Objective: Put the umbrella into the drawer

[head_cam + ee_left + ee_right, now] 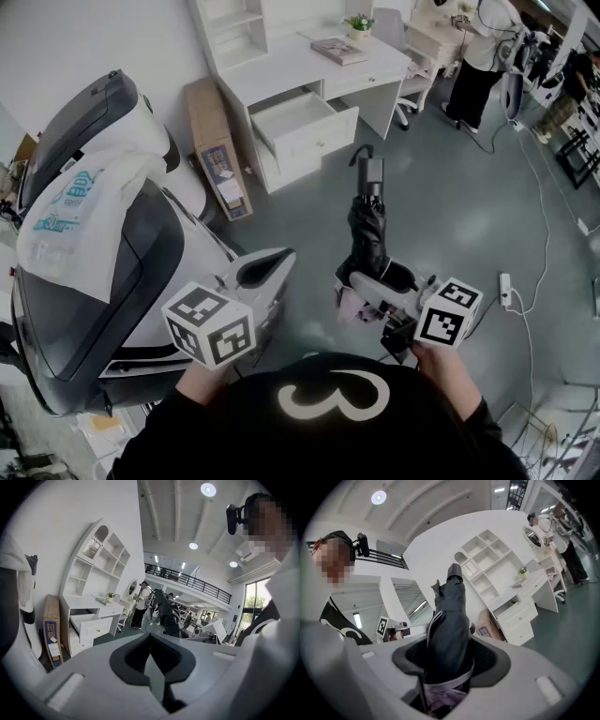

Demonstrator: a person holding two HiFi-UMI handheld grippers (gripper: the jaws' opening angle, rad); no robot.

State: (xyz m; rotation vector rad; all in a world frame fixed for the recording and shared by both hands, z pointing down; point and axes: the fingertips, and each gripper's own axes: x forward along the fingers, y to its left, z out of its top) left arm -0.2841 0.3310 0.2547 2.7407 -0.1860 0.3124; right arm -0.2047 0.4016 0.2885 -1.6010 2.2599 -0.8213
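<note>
Umbrella: folded black fabric umbrella point(366, 234) juts forward out of the right gripper point(375, 286), well apart from the open white wooden drawer point(300, 117) of the white desk point(380, 58).
Right fingers: clamped on the umbrella's near end, where a pale lilac strap point(352, 309) bunches. Most of its length, with what looks like the handle, lies beyond the grip.
Left fingers: drawn together with nothing between them. The left gripper point(258, 272) rides just beside a bulky white-and-grey machine shell point(94, 262).
Risk 1, pivot: only 1 end is held and the soft fabric gives, so the umbrella could swing down or slip through the fingers on the way over.
Risk 2, snag: the canopy folds look loose, so they may catch on the drawer's front edge.
Risk 3, clearance: the drawer sits right under the worktop, so a steep or high approach could knock the far end against the worktop's edge.
Risk 4, fit: if the umbrella goes in crosswise, it may bridge the drawer walls instead of lying inside.
Risk 5, path: a brown cardboard box point(217, 150) leans beside the desk, near the drawer, and a swing to the left could strike it.
Risk 6, release: if the fingers open too early, the umbrella falls to the grey floor point(469, 225).
</note>
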